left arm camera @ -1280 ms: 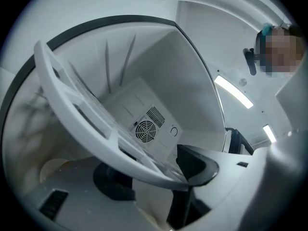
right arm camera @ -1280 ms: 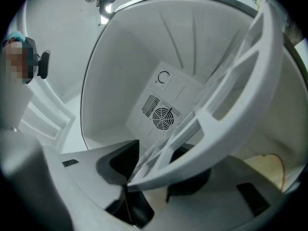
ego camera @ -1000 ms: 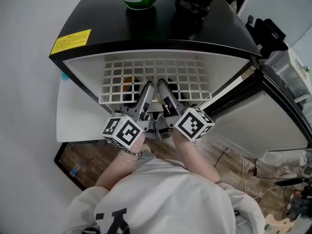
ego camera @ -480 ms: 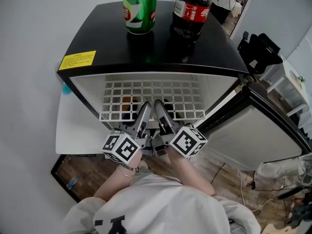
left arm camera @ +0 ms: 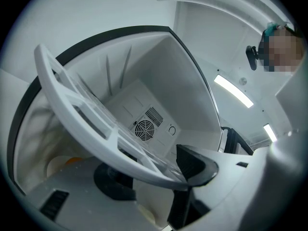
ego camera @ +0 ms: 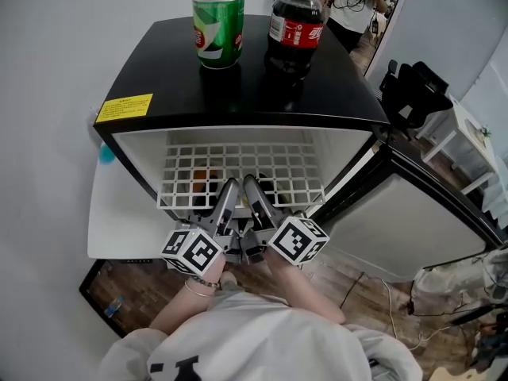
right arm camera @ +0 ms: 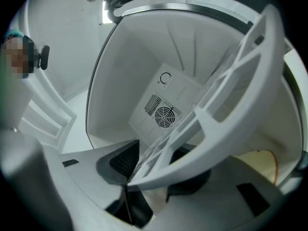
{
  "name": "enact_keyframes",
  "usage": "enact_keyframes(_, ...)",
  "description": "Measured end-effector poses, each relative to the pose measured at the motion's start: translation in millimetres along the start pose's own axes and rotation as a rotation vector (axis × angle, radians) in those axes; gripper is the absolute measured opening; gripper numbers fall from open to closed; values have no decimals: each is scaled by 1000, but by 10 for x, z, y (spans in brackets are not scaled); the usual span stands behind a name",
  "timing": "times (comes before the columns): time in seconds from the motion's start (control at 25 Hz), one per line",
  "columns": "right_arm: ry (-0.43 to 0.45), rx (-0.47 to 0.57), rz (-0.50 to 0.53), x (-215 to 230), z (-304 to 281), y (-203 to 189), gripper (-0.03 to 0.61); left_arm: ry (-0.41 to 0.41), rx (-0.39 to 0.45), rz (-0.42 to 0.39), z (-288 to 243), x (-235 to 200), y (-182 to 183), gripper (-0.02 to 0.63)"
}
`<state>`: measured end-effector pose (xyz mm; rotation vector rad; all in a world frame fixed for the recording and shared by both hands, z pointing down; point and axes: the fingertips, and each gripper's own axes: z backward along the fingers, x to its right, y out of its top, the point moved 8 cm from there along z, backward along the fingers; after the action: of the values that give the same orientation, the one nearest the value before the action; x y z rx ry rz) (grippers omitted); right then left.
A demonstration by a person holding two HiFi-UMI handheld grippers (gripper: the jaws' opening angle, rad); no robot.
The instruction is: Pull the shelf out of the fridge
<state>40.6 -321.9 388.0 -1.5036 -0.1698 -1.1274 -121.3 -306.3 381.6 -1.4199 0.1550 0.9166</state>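
Note:
The white grid shelf (ego camera: 238,165) sticks partway out of the open black mini fridge (ego camera: 238,78). Both grippers hold its front rail side by side near the middle. My left gripper (ego camera: 225,194) is shut on the rail, and my right gripper (ego camera: 252,190) is shut on it just to the right. In the left gripper view the shelf's rail (left arm camera: 86,114) runs slanted between the pads of the left gripper (left arm camera: 154,174). The right gripper view shows the same rail (right arm camera: 226,109) clamped in the right gripper (right arm camera: 154,172). The fridge's back wall with a fan (left arm camera: 144,128) lies beyond.
A green can (ego camera: 217,27) and a cola bottle (ego camera: 292,30) stand on the fridge top. The fridge door (ego camera: 413,213) hangs open to the right. An orange item and a dark item (ego camera: 203,182) sit under the shelf. A white wall is at the left.
The head view has drawn back, so more of the fridge top shows. Both grippers stay clamped on the shelf's front rail and have come slightly toward me with it.

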Motion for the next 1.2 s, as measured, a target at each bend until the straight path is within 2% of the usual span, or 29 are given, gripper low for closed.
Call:
enact_keyframes(0.92,-9,-8,2,-88,226,-63,195,17,4,1,216,123,-67,255)
enact_keyframes(1.2,0,-20,-1,-113,267,-78,192,27,28,5,295,148,-73,247)
